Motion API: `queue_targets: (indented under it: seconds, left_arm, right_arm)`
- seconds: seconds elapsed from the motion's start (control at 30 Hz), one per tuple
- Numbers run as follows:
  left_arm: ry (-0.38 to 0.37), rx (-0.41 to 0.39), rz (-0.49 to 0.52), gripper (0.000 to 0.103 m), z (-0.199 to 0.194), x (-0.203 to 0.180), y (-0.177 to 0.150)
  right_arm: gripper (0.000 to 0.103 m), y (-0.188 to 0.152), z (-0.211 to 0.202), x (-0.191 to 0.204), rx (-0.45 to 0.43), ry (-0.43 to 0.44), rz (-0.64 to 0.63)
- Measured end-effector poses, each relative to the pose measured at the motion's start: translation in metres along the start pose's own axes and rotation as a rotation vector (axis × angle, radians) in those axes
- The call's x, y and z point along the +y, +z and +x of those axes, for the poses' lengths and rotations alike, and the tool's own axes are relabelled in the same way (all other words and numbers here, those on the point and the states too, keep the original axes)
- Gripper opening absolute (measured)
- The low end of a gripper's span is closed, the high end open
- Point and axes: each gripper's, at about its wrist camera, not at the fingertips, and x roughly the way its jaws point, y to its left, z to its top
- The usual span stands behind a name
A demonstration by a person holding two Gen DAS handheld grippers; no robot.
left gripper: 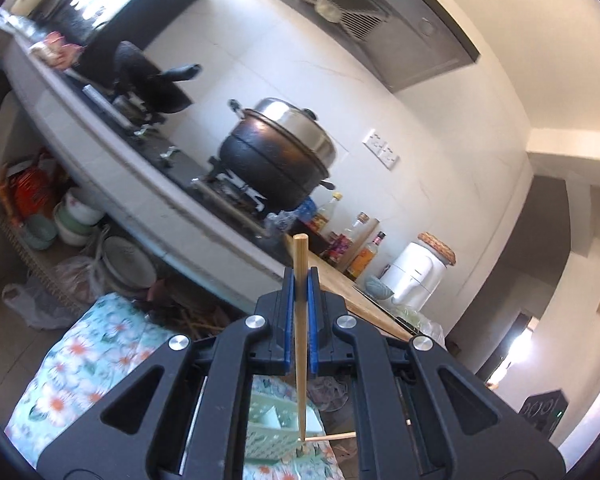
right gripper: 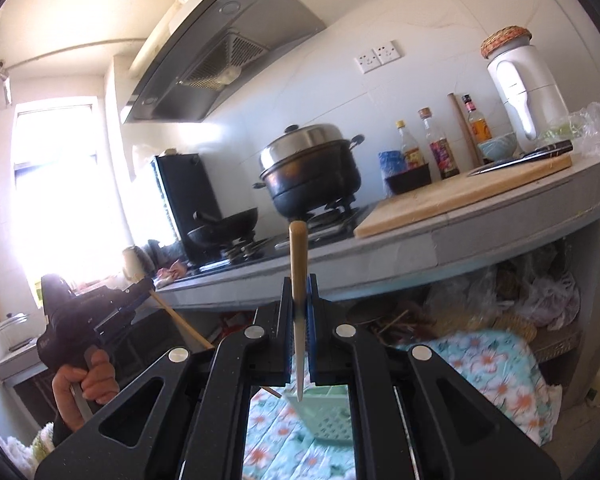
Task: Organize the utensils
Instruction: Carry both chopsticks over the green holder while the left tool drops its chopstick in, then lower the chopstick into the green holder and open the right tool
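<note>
Both utensils up in the air right now, nowhere near put away.

Left gripper: jaws pinched nearly shut on a slim light-wood chopstick, held upright, top end poking well above the blue pads, bottom end hanging down toward a pale green perforated plastic basket. Right gripper: jaws just as tight on a thin utensil with a tan rounded handle and pale silvery lower part, also upright. Could be a small knife or a spoon seen edge-on, can't tell. Tip dangling over the same basket, which sits on a floral cloth in turquoise and orange.

Stuff that could go sideways:
- Both grips pretty far down thin smooth shafts, so a quick swing could pivot or slip either one out.
- Looks like another light-wood stick lying near the basket edge, easy to knock with a dangling tip.
- Left gripper visible from the right wrist view, gripped by a bare hand, close enough to clash sticks on a shared descent.
- Basket holes: narrow tip could snag or poke through.
</note>
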Motion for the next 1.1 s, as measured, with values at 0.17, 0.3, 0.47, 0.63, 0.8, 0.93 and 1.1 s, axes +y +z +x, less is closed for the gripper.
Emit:
queue_targets:
  seconds: [0.17, 0.3, 0.47, 0.63, 0.8, 0.93, 1.1]
  left_arm:
    - [-0.009, -0.001, 0.094, 0.005, 0.049, -0.023, -0.017]
    - [0.017, 0.043, 0.113, 0.005, 0.081, -0.021, -0.031]
    - [0.069, 0.078, 0.156, 0.005, 0.1, -0.013, -0.056]
    - [0.143, 0.09, 0.241, 0.005, 0.114, -0.008, -0.079]
    - [0.16, 0.171, 0.245, 0.005, 0.127, 0.003, -0.097]
    - [0.17, 0.184, 0.24, 0.035, 0.119, 0.008, -0.104]
    - [0.173, 0.176, 0.269, 0.05, 0.1, 0.007, -0.105]
  right_arm:
    - [0.006, 0.019, 0.006, -0.021, -0.03, -0.069, -0.014]
    - [0.006, 0.029, 0.009, -0.037, -0.044, -0.107, -0.004]
    - [0.006, 0.028, 0.018, -0.054, -0.033, -0.126, 0.018]
    - [0.006, 0.021, 0.035, -0.06, 0.004, -0.116, 0.034]
    - [0.006, 0.012, 0.056, -0.055, 0.048, -0.12, 0.007]
    - [0.006, 0.004, 0.076, -0.051, 0.09, -0.133, -0.025]
    - [0.006, -0.005, 0.098, -0.045, 0.134, -0.147, -0.059]
